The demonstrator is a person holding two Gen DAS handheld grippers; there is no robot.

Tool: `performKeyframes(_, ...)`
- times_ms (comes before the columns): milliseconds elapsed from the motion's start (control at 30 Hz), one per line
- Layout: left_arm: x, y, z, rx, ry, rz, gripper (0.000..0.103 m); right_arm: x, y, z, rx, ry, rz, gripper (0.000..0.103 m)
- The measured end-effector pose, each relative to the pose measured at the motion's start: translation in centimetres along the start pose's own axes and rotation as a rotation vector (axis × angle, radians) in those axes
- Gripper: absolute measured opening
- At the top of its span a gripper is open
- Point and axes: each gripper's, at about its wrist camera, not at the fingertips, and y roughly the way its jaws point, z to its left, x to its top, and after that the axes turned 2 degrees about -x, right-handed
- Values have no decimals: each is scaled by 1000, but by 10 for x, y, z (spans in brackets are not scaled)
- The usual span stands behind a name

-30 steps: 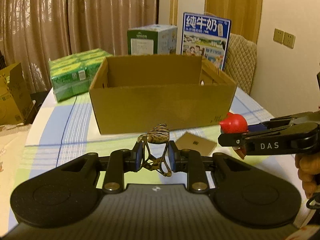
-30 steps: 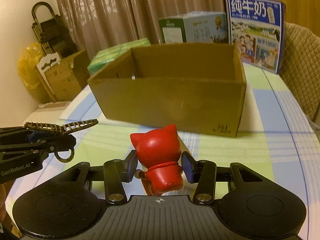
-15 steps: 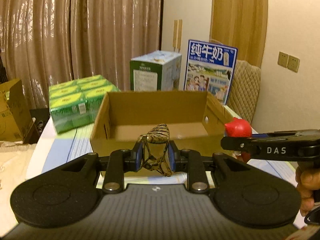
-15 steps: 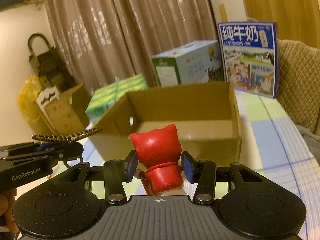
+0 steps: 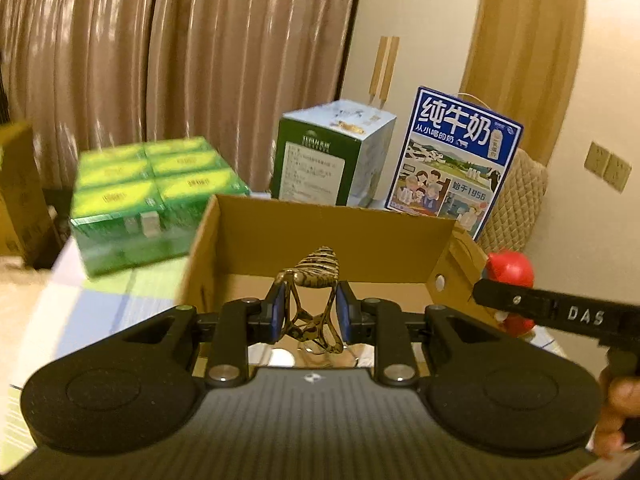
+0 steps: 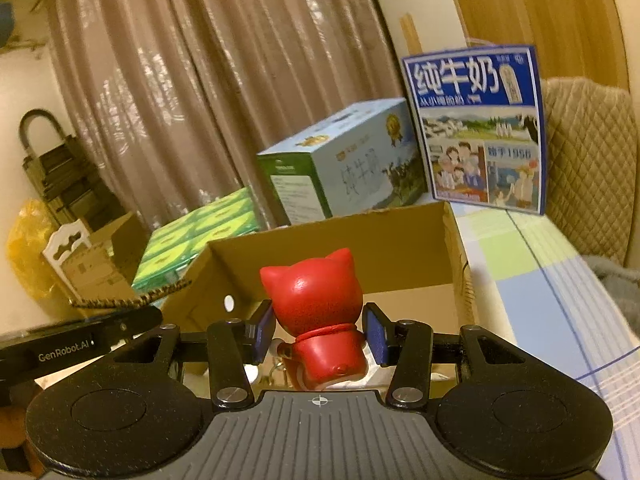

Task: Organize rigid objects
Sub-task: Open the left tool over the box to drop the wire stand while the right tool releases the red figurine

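Note:
My left gripper (image 5: 311, 314) is shut on a tortoiseshell hair claw clip (image 5: 316, 304) and holds it over the near edge of the open cardboard box (image 5: 332, 236). My right gripper (image 6: 320, 336) is shut on a red cat figurine (image 6: 318, 312) and holds it above the same box (image 6: 384, 248). In the left wrist view the right gripper's arm (image 5: 560, 314) and the figurine (image 5: 510, 270) show at the right, beside the box's right wall. In the right wrist view the left gripper's arm (image 6: 72, 346) and the clip (image 6: 128, 300) show at the left.
Behind the box stand a green pack of cartons (image 5: 148, 196), a green-and-white milk carton box (image 5: 332, 160) and a blue milk box (image 5: 456, 160). A quilted chair back (image 6: 588, 160) is at the right. The checked tablecloth (image 6: 540, 280) lies right of the box.
Both grippers have risen and moved forward, from table level in front of the box to above its near edge. Each still holds its object.

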Motion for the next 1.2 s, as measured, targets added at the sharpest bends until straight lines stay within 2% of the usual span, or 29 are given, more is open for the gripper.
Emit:
performKeyframes(167, 5, 25, 7, 21, 16, 26, 22, 5, 27, -3, -22, 7, 9, 44)
performKeyframes(367, -2, 52, 12, 28, 14, 83, 22, -5, 55, -9, -47, -3, 63, 44)
performKeyframes(633, -7, 65, 10, 20, 6, 111, 22, -11, 59, -17, -63, 4, 84, 44)
performKeyframes(767, -10, 67, 4, 44, 34, 112, 22, -11, 58, -17, -59, 12, 84, 44)
performKeyframes(800, -10, 67, 4, 44, 37, 109, 24, -11, 58, -16, -57, 12, 84, 44)
performKeyframes(867, -9, 66, 4, 35, 27, 96, 50, -10, 58, -16, -55, 14, 84, 44)
performKeyframes(1200, -2, 59, 9, 51, 10, 69, 50, -9, 57, -18, -55, 22, 82, 44)
